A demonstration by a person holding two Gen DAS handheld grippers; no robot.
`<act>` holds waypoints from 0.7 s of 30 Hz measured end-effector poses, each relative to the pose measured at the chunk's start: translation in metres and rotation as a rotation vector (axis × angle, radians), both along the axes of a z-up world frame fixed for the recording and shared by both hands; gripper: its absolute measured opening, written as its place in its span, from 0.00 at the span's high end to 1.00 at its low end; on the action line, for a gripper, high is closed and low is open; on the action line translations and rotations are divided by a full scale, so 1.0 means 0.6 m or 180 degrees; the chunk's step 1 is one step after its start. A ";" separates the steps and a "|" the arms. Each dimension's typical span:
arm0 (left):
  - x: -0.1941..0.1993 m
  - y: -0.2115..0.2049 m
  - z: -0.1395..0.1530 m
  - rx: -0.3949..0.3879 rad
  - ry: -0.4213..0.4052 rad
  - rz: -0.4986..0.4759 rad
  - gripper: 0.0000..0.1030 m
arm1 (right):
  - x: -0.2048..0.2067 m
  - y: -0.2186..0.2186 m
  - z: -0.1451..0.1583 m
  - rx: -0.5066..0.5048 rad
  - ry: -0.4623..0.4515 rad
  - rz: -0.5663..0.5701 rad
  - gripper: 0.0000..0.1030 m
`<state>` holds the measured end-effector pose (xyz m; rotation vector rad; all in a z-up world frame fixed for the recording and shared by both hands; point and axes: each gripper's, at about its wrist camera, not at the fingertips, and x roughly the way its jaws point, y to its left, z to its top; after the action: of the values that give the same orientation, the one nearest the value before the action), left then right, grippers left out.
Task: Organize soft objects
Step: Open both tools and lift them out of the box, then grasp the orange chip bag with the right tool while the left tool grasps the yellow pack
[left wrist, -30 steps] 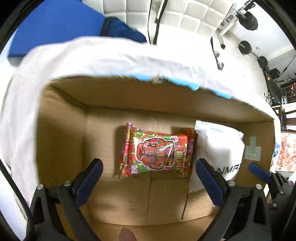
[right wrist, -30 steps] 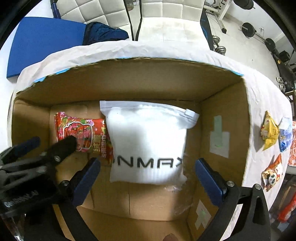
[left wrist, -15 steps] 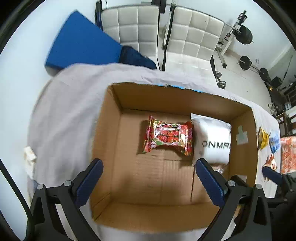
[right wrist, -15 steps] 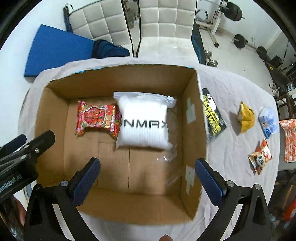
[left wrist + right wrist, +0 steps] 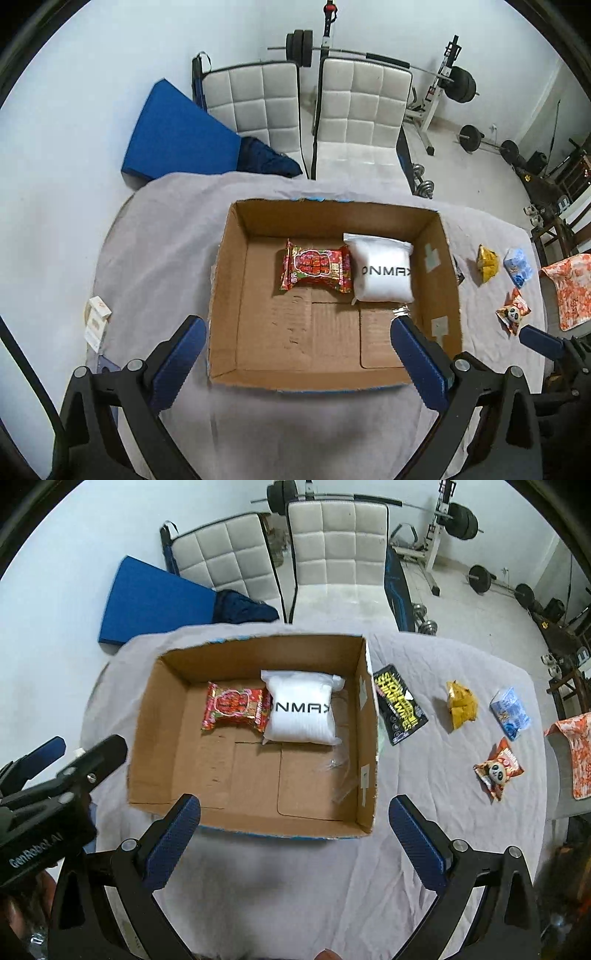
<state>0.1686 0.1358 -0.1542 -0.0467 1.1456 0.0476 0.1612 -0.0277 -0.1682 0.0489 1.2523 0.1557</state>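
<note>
Cardboard box: I see red snack packet touching white pouch at the far wall. Left gripper, right gripper: both spread wide, empty. Table: four loose packets.

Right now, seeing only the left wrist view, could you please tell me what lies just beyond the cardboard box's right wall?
Observer: A black packet with yellow lettering lies flat on the grey cloth, close beside that wall.
Operator: Thank you. Is the right gripper holding anything?
Observer: No, the right gripper is open and empty.
</note>
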 end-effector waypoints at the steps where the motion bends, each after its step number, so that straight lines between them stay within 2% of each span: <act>1: -0.005 -0.003 0.007 0.0005 -0.0023 0.0004 0.00 | -0.003 -0.001 0.007 0.0002 -0.0020 0.0011 0.00; 7: -0.028 -0.016 0.051 0.0001 -0.0113 0.0073 0.00 | -0.024 -0.022 0.044 0.0191 -0.0075 0.0059 0.00; 12: -0.032 -0.051 0.078 -0.0028 -0.0175 0.0057 0.00 | -0.031 -0.075 0.058 0.0300 -0.0076 0.0005 0.00; 16: -0.015 -0.115 0.088 -0.0115 -0.0171 -0.0096 0.00 | -0.020 -0.171 0.052 0.0300 -0.0003 -0.0253 0.00; 21: 0.038 -0.234 0.069 -0.0230 -0.0067 -0.0426 0.00 | 0.019 -0.360 0.014 0.0150 0.0119 -0.0904 0.00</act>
<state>0.1914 -0.0049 -0.1126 -0.0343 1.1268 -0.1130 0.1727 -0.2438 -0.1596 0.2700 1.2653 -0.0621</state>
